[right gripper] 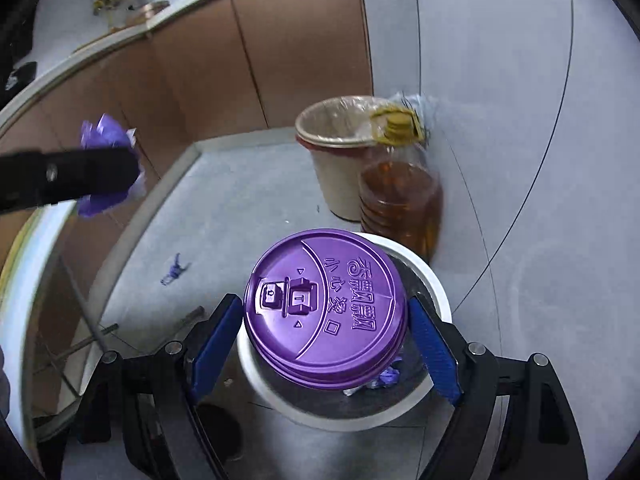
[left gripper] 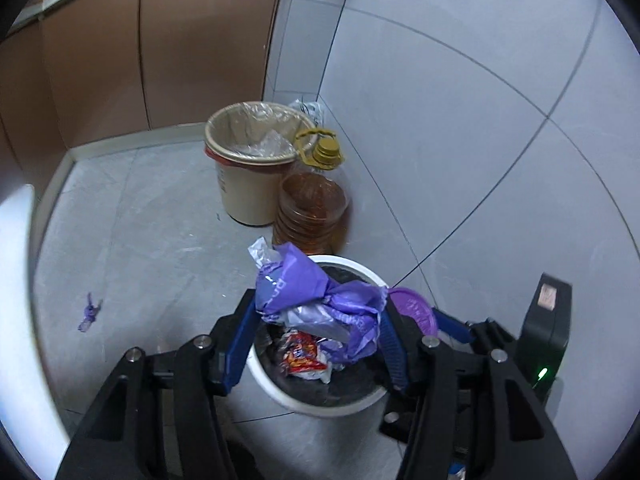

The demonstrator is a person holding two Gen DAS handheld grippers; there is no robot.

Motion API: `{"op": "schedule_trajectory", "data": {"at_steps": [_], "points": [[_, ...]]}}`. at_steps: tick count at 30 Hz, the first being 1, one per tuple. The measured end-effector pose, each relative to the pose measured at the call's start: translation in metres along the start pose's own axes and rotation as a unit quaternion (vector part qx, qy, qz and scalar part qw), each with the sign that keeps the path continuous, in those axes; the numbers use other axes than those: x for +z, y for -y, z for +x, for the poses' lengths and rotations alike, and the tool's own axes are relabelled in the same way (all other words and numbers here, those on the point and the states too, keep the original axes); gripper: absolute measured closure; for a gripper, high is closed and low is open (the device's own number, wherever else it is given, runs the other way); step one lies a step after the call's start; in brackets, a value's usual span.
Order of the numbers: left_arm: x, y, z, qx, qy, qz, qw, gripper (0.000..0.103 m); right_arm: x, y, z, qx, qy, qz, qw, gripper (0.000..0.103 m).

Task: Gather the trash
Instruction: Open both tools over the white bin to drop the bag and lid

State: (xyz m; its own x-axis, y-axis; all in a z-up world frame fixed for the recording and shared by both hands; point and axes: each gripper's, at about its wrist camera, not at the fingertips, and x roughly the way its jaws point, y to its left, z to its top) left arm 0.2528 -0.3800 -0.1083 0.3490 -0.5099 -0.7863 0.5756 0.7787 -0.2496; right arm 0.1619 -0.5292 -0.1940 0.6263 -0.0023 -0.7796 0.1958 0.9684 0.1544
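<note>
Wrapper (left gripper: pixel 320 300): crumpled purple plastic, pinched between the blue pads of the left gripper (left gripper: pixel 320 332), directly over the bin.
Lid (right gripper: pixel 326 308): purple cup lid, clamped edge to edge by the right gripper (right gripper: pixel 326 336), above the same bin.
Bin (left gripper: pixel 280 394): white rim, dark liner, just below both grippers; a red snack packet (left gripper: pixel 302 356) lies inside.
Oil bottle (left gripper: pixel 314 208): yellow cap, just beyond the bin, against the wall.
Bucket (left gripper: pixel 250 168): beige, clear liner, touching the bottle, farther ahead.
Scrap (left gripper: pixel 90 312): purple bit on the floor, left of the left gripper.
</note>
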Motion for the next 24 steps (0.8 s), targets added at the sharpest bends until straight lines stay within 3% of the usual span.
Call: {"op": "schedule_trajectory", "data": {"at_steps": [6,9,13,19,24], "points": [[0.006,0.001,0.039,-0.015,-0.027,-0.014,0.9994,0.042,-0.009,0.013,0.02,-0.02,-0.019,0.01,1.0,0.015],[0.005,0.001,0.047,-0.022,-0.035,-0.021,0.9989,0.04,-0.013,0.017,0.022,-0.023,-0.019,0.018,0.999,0.009],[0.0,-0.001,0.044,-0.022,-0.036,-0.022,0.9989,0.039,-0.013,0.017,0.021,-0.028,-0.022,0.016,0.999,0.008],[-0.01,-0.005,0.012,-0.011,-0.003,-0.018,0.9998,0.039,-0.014,0.008,0.003,-0.026,-0.011,0.018,0.999,0.008],[-0.027,-0.02,-0.045,0.031,0.048,-0.015,0.9983,0.039,-0.009,-0.018,-0.027,-0.025,0.015,-0.001,1.0,0.008]]}}
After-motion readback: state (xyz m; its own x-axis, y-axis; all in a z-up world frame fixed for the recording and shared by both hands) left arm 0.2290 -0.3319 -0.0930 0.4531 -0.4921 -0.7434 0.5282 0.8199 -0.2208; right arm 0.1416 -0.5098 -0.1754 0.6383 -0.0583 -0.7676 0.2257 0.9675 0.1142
